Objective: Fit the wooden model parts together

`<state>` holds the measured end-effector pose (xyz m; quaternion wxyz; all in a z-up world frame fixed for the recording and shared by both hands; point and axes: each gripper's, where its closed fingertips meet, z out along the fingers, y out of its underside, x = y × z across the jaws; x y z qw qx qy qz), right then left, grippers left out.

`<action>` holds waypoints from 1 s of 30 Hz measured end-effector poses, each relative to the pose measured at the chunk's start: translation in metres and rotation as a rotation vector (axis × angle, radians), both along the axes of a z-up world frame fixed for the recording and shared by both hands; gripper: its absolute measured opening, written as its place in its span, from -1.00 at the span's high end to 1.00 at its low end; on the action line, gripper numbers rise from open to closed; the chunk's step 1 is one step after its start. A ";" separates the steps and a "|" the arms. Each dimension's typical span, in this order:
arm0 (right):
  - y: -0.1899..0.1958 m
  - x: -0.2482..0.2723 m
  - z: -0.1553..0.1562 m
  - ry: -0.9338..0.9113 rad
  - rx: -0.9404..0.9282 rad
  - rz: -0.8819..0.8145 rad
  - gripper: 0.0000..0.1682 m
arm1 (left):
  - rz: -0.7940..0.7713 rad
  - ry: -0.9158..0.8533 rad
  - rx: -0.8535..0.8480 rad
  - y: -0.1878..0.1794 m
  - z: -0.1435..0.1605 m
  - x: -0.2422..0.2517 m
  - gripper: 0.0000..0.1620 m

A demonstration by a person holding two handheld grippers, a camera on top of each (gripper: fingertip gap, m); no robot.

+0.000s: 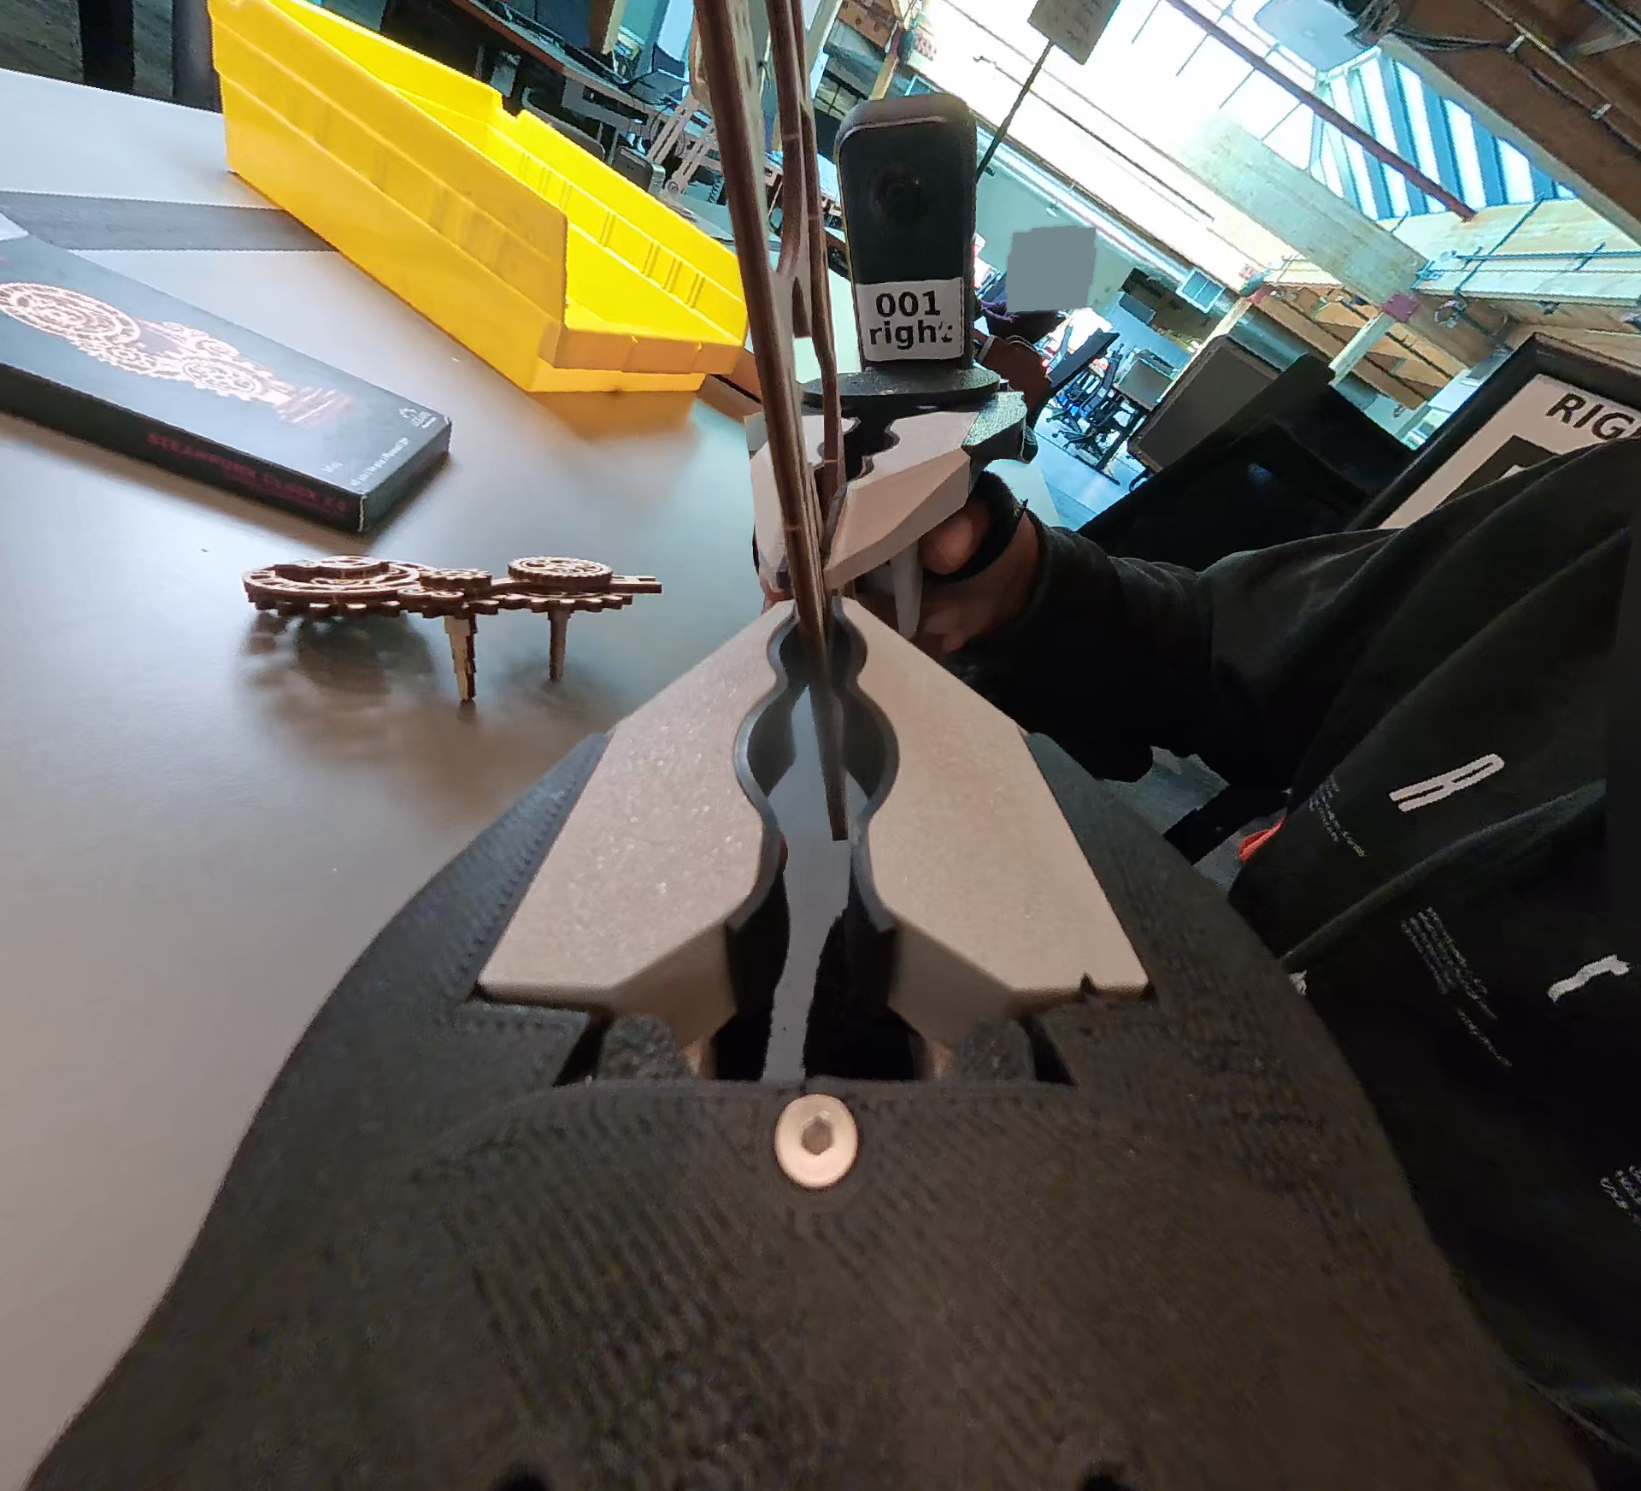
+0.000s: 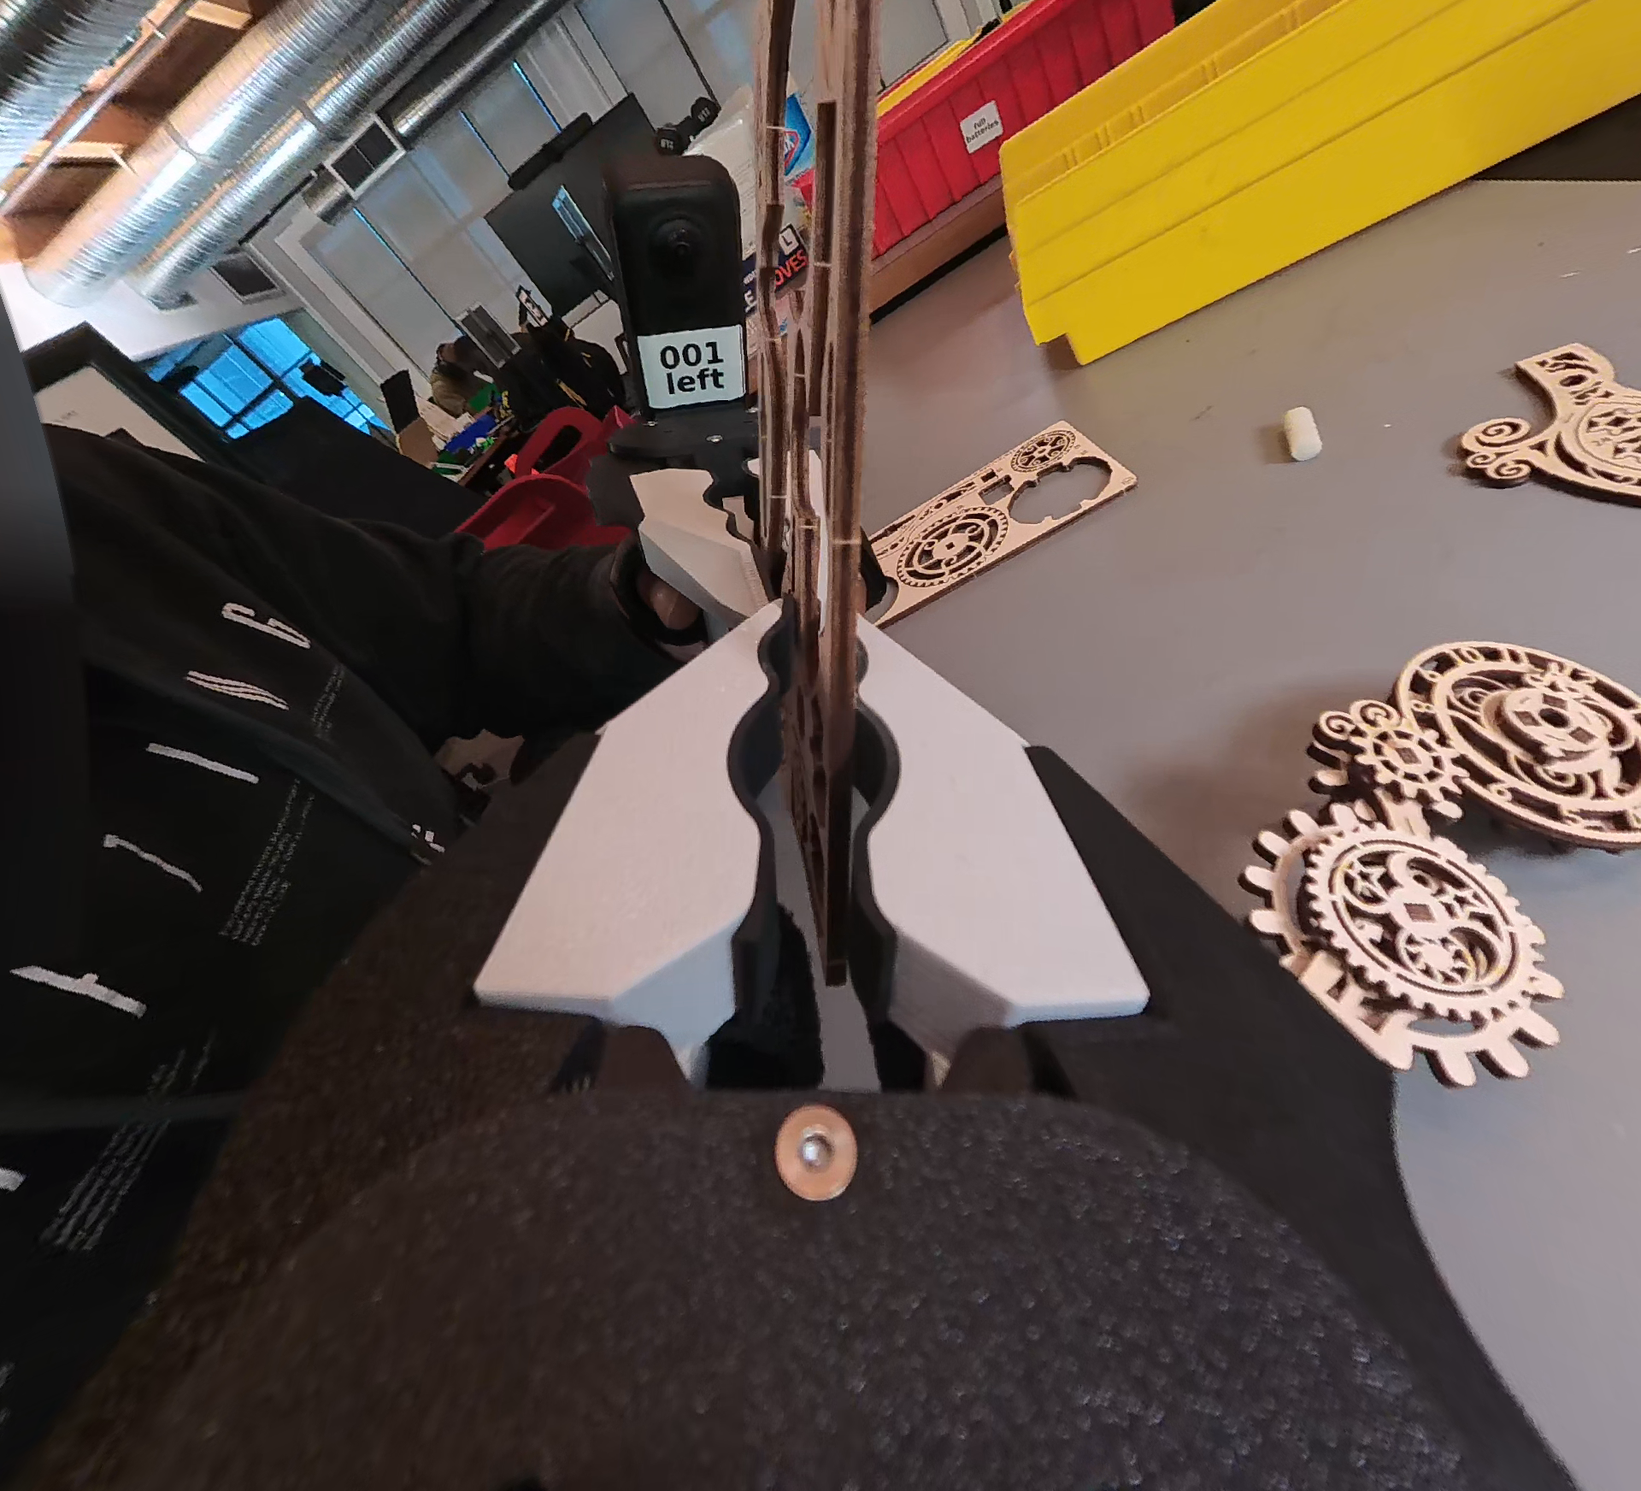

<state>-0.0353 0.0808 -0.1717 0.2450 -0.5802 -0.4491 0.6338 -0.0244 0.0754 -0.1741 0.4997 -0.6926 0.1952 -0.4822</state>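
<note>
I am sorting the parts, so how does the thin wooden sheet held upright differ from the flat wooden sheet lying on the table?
The thin wooden sheet held upright is clamped by both grippers; the flat wooden sheet lies free on the table. The held one looks darker. Both are laser-cut with cut-outs.

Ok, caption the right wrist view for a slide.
Both grippers, right and left, clamp an upright wooden parts sheet above a grey table strewn with gear assemblies.
</note>
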 end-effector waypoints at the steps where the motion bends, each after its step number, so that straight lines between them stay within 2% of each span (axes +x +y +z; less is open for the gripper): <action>1: 0.000 0.000 0.000 0.000 -0.001 -0.002 0.95 | 0.000 -0.004 -0.004 0.000 0.000 0.000 0.97; 15: 0.006 -0.001 -0.016 -0.044 -0.018 -0.035 0.89 | 0.019 0.042 -0.040 0.003 -0.014 0.000 0.97; 22: 0.011 -0.003 -0.014 -0.046 0.023 -0.099 0.84 | 0.039 0.045 -0.033 0.006 -0.011 -0.002 0.97; 30: 0.012 -0.003 -0.011 -0.031 -0.045 -0.087 0.75 | 0.022 -0.091 -0.117 0.009 -0.007 -0.004 0.98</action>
